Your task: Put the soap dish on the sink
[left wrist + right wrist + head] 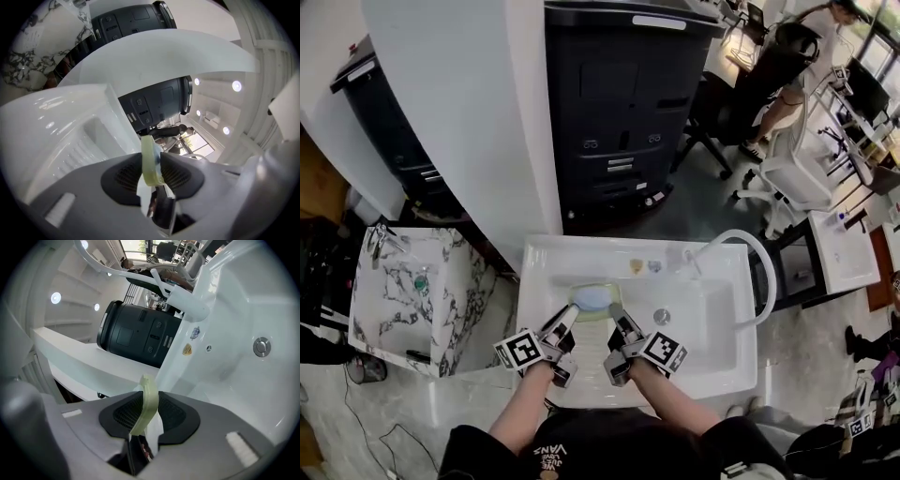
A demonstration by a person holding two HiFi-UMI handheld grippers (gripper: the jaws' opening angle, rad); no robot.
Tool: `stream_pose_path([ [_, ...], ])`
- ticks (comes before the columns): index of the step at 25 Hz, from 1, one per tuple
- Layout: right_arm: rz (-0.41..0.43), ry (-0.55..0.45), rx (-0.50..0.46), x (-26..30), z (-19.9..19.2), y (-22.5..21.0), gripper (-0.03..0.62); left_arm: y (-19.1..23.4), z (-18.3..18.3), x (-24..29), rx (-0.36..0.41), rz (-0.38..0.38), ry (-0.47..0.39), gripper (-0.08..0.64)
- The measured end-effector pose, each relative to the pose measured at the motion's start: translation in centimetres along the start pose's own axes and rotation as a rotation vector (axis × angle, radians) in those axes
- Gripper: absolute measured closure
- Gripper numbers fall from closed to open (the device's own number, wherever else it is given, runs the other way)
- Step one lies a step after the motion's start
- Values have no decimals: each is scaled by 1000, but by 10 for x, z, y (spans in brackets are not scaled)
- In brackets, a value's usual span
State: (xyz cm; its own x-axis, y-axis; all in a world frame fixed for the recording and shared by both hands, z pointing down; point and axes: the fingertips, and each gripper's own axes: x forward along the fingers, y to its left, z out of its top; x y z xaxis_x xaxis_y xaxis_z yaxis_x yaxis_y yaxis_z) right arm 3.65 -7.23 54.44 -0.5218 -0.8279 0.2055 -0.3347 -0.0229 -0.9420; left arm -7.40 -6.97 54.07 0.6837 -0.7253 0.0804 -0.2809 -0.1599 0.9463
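Two grippers share one load here, one in each of your hands. At the far left stands a marble counter, just beside the white sink. Your left gripper reaches over the sink's front edge, and its jaws are clamped on the left rim of the soap dish; in the left gripper view the dark pads press that rim from both sides.

The soap dish is a shallow oval of pale yellow-green, slightly see-through plastic with a thin raised rim, and a pale blue bar lies in it. It sits between your two grippers in the left half of the basin, near the back wall; whether it touches the basin floor cannot be told.

Your right gripper is closed on the dish's right rim, and the right gripper view shows the thin edge pinched upright between its pads. Further right in the basin is the round metal drain, apart from the dish, and a white hose arcs over the sink's right end.
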Motion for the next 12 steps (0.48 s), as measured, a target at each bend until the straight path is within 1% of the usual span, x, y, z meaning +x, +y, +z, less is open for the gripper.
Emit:
stream_pose_path([
  [3,-15,-10,7,9,-1,-12,509,16,3,6,13,22,14,419],
  [12,-44,-24,23,35,-3,-42,509,53,11,21,8,51,25,419],
])
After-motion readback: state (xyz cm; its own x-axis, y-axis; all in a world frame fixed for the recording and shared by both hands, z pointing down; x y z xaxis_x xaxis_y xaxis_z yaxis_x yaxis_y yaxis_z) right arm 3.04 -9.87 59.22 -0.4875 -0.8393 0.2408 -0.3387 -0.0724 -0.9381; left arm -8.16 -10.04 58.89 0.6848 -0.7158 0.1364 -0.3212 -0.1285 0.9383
